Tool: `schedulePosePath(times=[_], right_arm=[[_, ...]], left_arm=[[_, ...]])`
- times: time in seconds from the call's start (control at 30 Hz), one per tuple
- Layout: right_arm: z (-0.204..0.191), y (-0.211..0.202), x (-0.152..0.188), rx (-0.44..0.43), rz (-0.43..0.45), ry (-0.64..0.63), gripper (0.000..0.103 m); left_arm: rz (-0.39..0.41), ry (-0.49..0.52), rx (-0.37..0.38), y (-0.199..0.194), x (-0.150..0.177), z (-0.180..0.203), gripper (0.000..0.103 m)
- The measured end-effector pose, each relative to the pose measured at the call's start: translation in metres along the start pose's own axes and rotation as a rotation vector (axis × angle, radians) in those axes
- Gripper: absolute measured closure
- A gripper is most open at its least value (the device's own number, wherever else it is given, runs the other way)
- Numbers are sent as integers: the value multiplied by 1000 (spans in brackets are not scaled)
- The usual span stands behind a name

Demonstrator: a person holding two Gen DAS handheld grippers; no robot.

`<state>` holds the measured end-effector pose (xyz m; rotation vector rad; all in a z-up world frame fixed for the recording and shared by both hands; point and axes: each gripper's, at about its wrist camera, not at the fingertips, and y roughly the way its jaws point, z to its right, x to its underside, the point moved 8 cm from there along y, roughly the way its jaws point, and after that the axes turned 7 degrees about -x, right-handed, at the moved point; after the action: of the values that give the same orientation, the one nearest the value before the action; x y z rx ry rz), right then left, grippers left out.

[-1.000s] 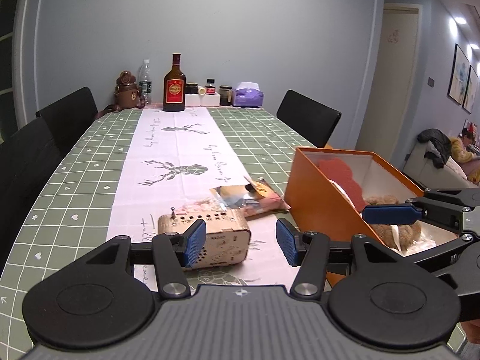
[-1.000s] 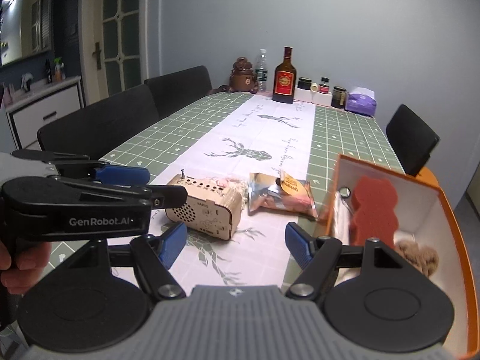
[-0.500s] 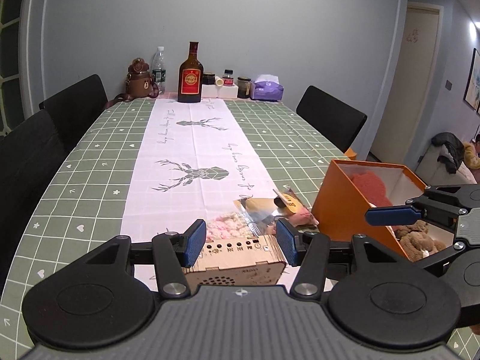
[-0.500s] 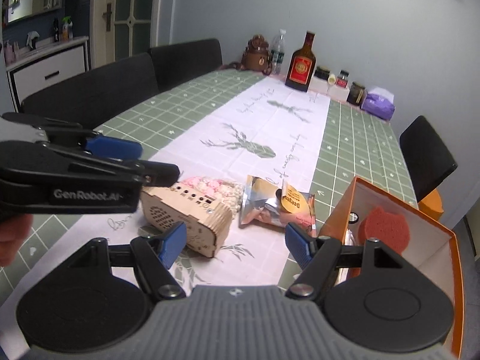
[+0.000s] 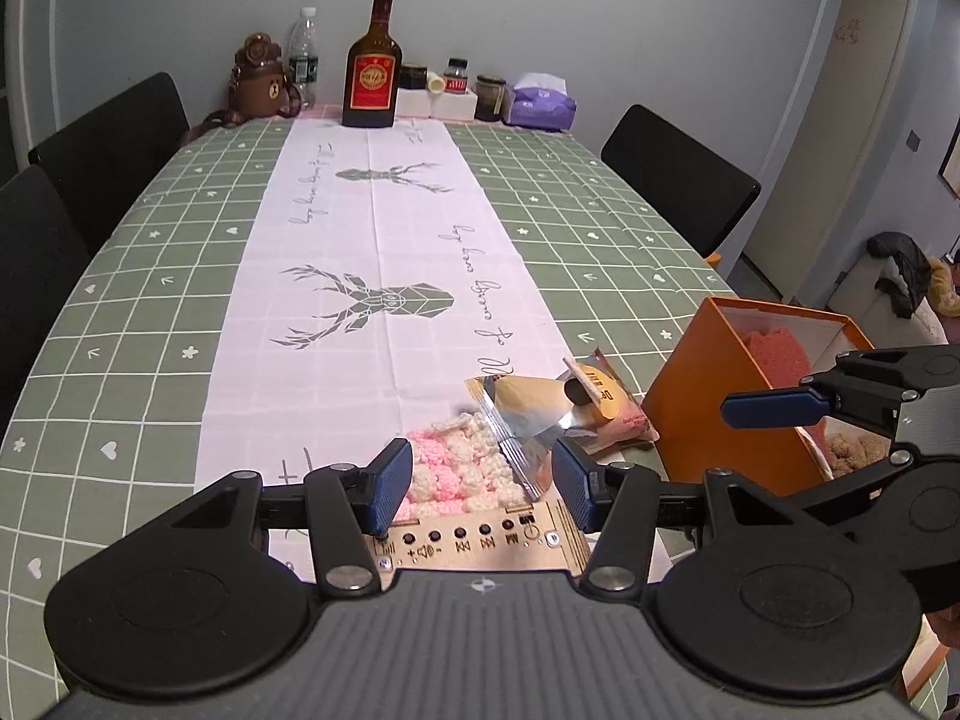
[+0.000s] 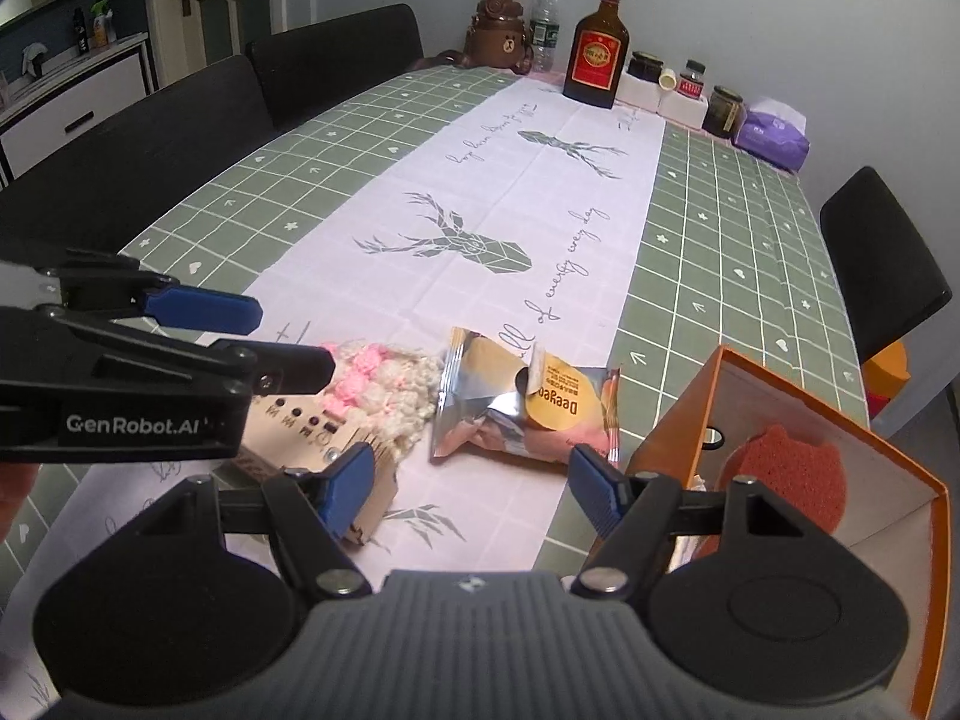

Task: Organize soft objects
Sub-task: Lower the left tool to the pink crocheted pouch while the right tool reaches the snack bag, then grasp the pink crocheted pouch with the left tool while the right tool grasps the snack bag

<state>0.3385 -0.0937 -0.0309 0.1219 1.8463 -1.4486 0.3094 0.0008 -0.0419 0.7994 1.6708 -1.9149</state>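
A pink and cream fluffy knit piece [image 5: 456, 462] [image 6: 384, 384] lies on the white runner behind a wooden radio box [image 5: 480, 543] [image 6: 324, 438]. A foil snack packet [image 5: 558, 408] [image 6: 528, 414] lies to its right. An orange box [image 5: 738, 396] [image 6: 840, 438] holds a red sponge [image 5: 777, 351] [image 6: 786, 480] and a brown plush [image 5: 855, 450]. My left gripper [image 5: 483, 483] is open and empty above the radio box, facing the knit piece. My right gripper [image 6: 471, 483] is open and empty, just short of the snack packet.
At the table's far end stand a brown bottle [image 5: 371, 69], a water bottle [image 5: 302, 54], a bear-shaped container [image 5: 261, 81], jars [image 5: 489, 96] and a purple tissue pack [image 5: 540, 105]. Black chairs [image 5: 678, 180] line both sides.
Both grippers rose and moved forward over the radio box. The knit piece behind the box has come into view. Both stay open.
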Motion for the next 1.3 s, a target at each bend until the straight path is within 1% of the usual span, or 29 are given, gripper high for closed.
schedulePosePath(times=[0.1, 0.2, 0.27, 0.37, 0.47, 0.57, 0.67, 0.8, 0.9, 0.93, 0.97, 1.0, 1.07, 1.13, 1.2, 1.3], right_arm=[[7, 10, -5, -14, -13, 27, 32], [12, 21, -9, 2, -33, 6, 34], [15, 29, -11, 2, -50, -1, 37], [20, 40, -16, -1, -68, 5, 37], [24, 49, -21, -8, -78, 20, 37], [25, 55, -23, -15, -81, 34, 37], [27, 60, -24, -22, -85, 40, 37], [28, 63, -25, -29, -91, 40, 37], [28, 68, -27, -33, -96, 45, 37], [28, 69, -27, -33, -99, 47, 37], [28, 71, -28, -32, -101, 49, 37], [28, 73, -28, -30, -103, 51, 37], [30, 76, -28, -25, -105, 54, 37], [32, 78, -28, -20, -108, 62, 37], [33, 80, -28, -17, -107, 72, 37], [33, 82, -30, -4, -102, 71, 38]], left_arm=[[-30, 8, 1, 11, -3, -1, 40], [-55, 33, -16, 21, -7, -4, 40], [-88, 64, -28, 29, -9, -6, 40], [-157, 118, -43, 44, -9, -10, 40], [-204, 148, -56, 59, -11, -14, 40], [-275, 157, -40, 76, -8, -18, 40], [-365, 156, -29, 92, -1, -22, 39], [-418, 133, -16, 102, 1, -25, 39], [-450, 121, -29, 108, 3, -27, 39], [-457, 118, -30, 110, 4, -27, 42], [-460, 116, -28, 111, 6, -26, 48], [-457, 108, -25, 112, 5, -26, 50], [-448, 112, -27, 111, 5, -24, 65], [-425, 126, -51, 110, 5, -22, 72], [-398, 113, -57, 108, 4, -22, 75], [-347, 52, -64, 103, -2, -30, 77]])
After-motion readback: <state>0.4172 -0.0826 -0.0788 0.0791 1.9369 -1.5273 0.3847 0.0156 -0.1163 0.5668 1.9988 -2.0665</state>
